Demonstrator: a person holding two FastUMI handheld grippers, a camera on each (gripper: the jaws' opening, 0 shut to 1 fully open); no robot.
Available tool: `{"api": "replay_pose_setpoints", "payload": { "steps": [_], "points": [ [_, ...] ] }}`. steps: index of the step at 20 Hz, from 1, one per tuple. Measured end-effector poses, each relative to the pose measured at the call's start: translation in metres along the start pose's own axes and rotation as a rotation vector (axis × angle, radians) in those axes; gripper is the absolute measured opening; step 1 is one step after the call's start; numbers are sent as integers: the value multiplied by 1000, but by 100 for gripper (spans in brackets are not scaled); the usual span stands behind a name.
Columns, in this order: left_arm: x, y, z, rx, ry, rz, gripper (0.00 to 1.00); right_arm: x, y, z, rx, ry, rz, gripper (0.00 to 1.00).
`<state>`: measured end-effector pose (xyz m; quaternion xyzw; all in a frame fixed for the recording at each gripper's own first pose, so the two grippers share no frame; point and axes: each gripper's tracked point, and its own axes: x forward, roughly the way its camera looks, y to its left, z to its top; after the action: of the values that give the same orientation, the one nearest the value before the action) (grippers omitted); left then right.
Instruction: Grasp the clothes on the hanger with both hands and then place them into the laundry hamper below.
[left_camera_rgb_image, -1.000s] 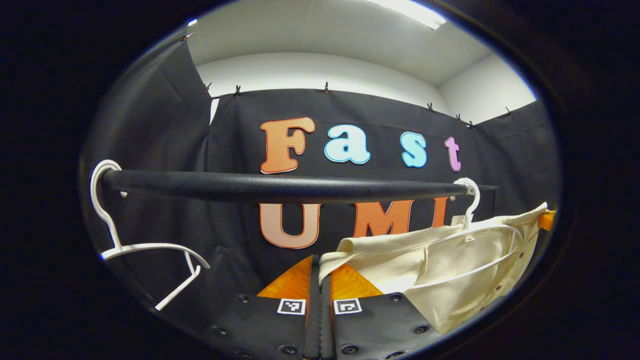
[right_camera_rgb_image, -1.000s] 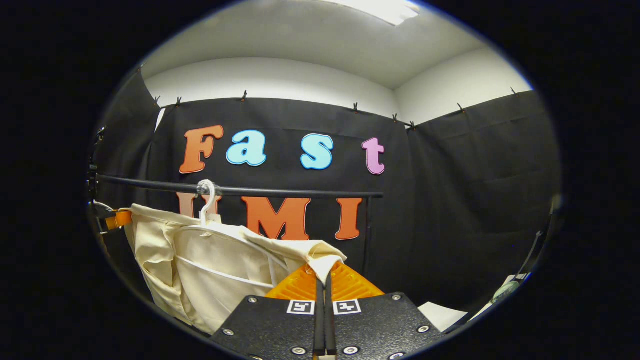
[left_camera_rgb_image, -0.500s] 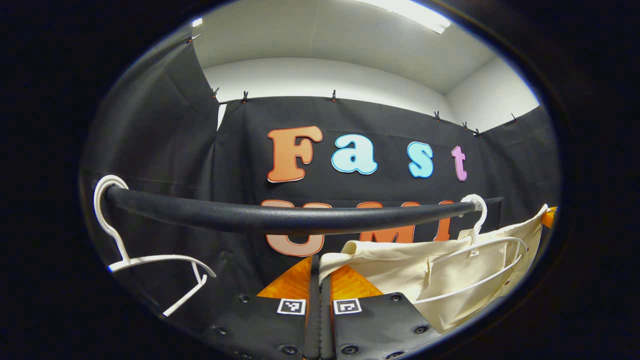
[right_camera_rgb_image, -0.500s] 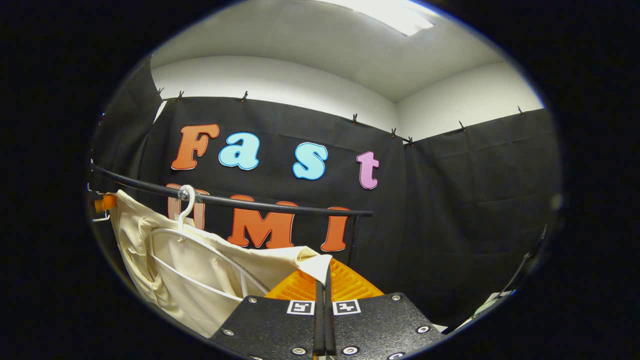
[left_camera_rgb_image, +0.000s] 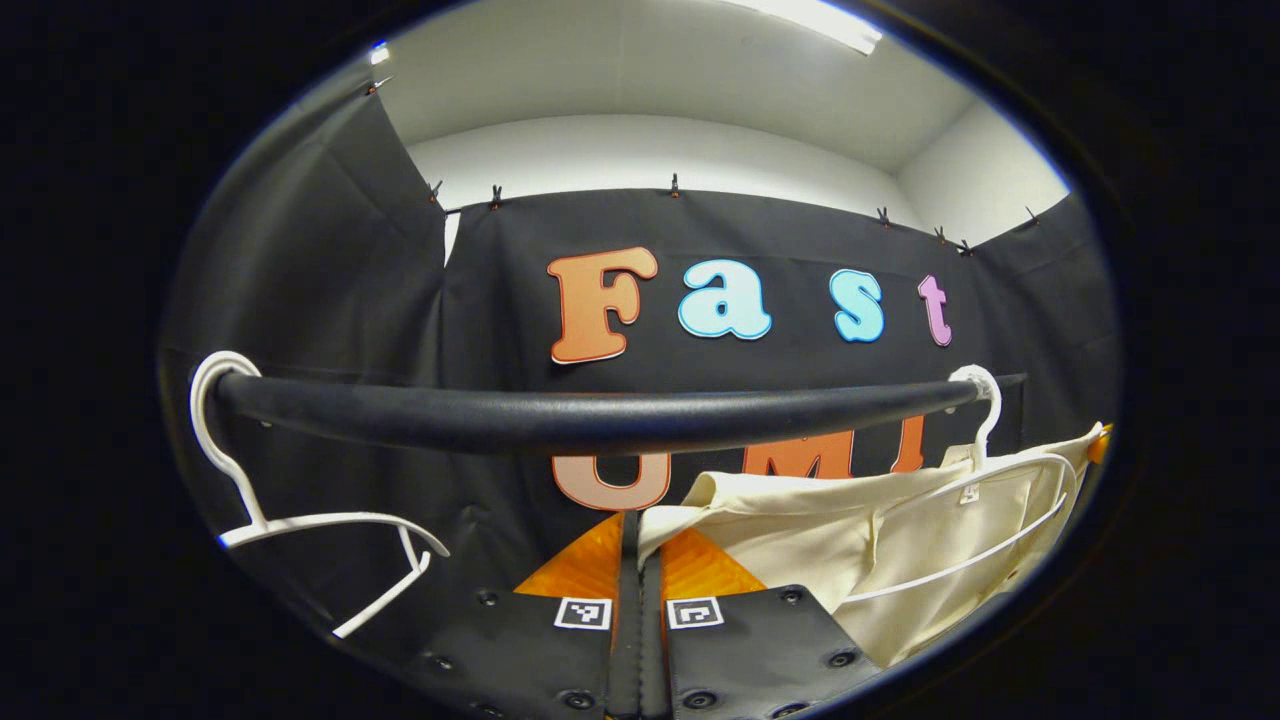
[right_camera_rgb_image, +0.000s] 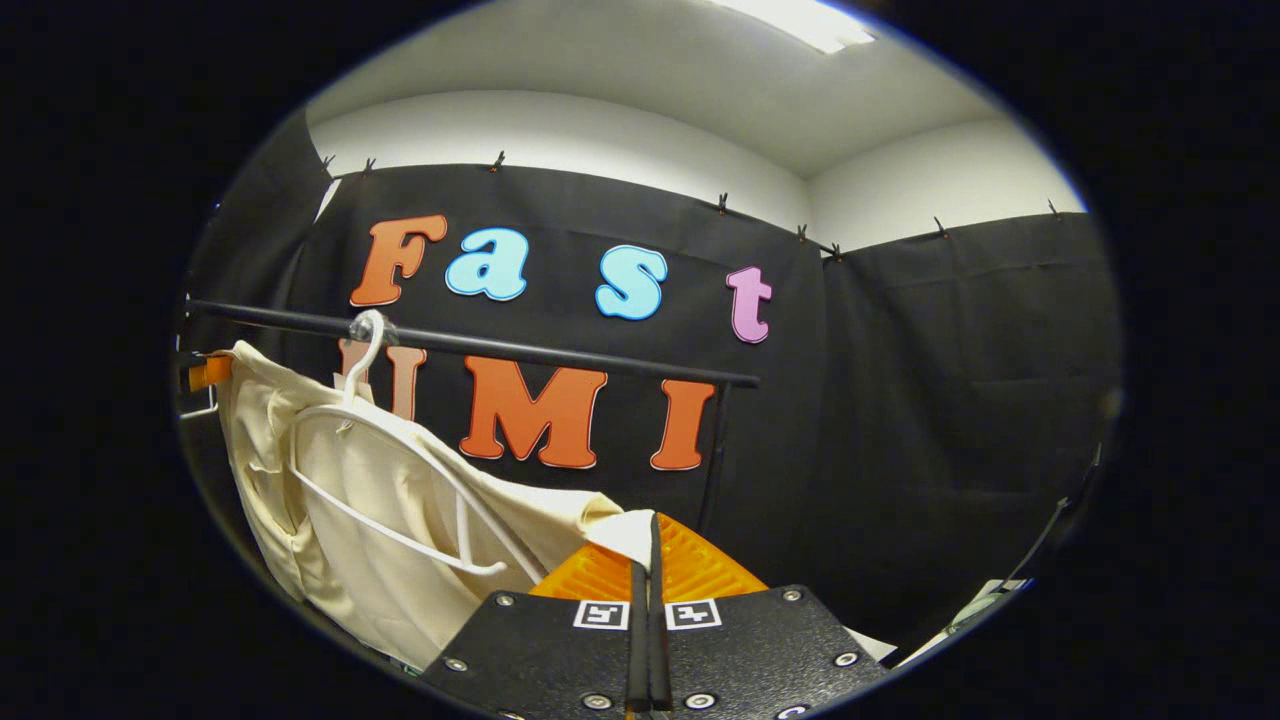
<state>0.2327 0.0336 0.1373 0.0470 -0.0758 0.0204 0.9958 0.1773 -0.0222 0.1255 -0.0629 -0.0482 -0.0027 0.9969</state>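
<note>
- Left hand-held gripper (left_camera_rgb_image: 640, 535): clenched on one corner of the cream garment (left_camera_rgb_image: 800, 520), with the cloth edge pinched right between its two fingers.
- Right hand-held gripper (right_camera_rgb_image: 648, 545): same deal, clamped on the opposite corner of the cream garment (right_camera_rgb_image: 380, 500), cloth running up out of the closed fingers.
- So the garment is stretched between the two grips and draped over a white hanger (right_camera_rgb_image: 400, 470), whose hook sits on the black rail (right_camera_rgb_image: 480, 345). In the left gripper view that hanger (left_camera_rgb_image: 985, 475) is off to the side, and a second, bare hanger (left_camera_rgb_image: 300, 520) hangs at the other end of the rail (left_camera_rgb_image: 580, 415).
- Step in hand, I'd say: peeling the cloth off the hanger (the hamper isn't visible from here).
- Doing it well: lift both corners together, up and toward yourself, so the shoulders clear the hanger arms evenly. Yank one side and the fabric will likely snag or drag the hanger along the rail.
- Keep both pinches tight; they only have thin edges.
</note>
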Motion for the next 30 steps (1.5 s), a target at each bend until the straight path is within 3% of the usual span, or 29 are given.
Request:
{"api": "replay_pose_setpoints", "payload": {
  "steps": [13,17,21,25,30],
  "points": [
    [15,2,-52,-22,96,23,6,14,18,-95,165,139,84,0],
    [17,10,-61,28,104,54,6,8,34,-111,151,151,93,0],
    [14,31,-87,-8,154,99,6,6,65,-123,119,162,111,0],
    [9,54,-115,23,203,151,6,-3,95,-140,78,182,144,0],
    [6,67,-146,9,269,166,6,-6,115,-164,79,235,162,0]
  ]
}}
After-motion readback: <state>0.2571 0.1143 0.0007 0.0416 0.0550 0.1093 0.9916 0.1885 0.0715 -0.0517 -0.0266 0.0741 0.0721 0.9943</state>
